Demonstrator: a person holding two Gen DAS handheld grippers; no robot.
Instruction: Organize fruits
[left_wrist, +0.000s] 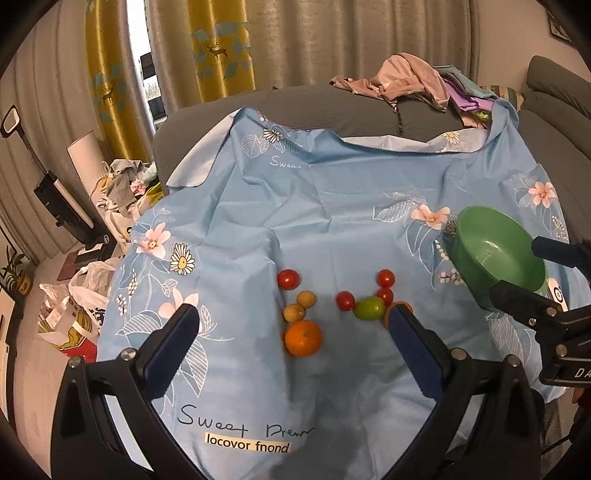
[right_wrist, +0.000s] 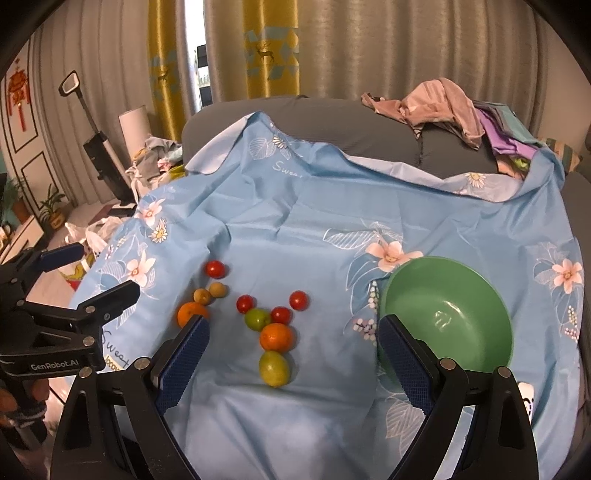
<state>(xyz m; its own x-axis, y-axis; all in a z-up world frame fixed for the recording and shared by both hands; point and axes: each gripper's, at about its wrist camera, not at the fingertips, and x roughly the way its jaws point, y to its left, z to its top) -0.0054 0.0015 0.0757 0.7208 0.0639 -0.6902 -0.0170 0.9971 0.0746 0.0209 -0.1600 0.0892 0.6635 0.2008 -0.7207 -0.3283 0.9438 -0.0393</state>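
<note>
Several fruits lie on a light blue floral cloth (left_wrist: 295, 206): red tomatoes (left_wrist: 288, 278), two small tan fruits (left_wrist: 306, 299), an orange (left_wrist: 303, 338) and a green fruit (left_wrist: 368, 308). The right wrist view shows a second orange (right_wrist: 276, 336) and a yellow-green fruit (right_wrist: 273, 368) below it. An empty green bowl (right_wrist: 448, 317) sits right of the fruits; it also shows in the left wrist view (left_wrist: 495, 254). My left gripper (left_wrist: 295, 325) is open above the orange, empty. My right gripper (right_wrist: 291, 339) is open over the second orange, empty.
The cloth covers a grey sofa (right_wrist: 332, 125) with a pile of clothes (right_wrist: 443, 107) at the back right. Bags and clutter (left_wrist: 74, 306) lie on the floor to the left. Curtains (right_wrist: 369, 44) hang behind.
</note>
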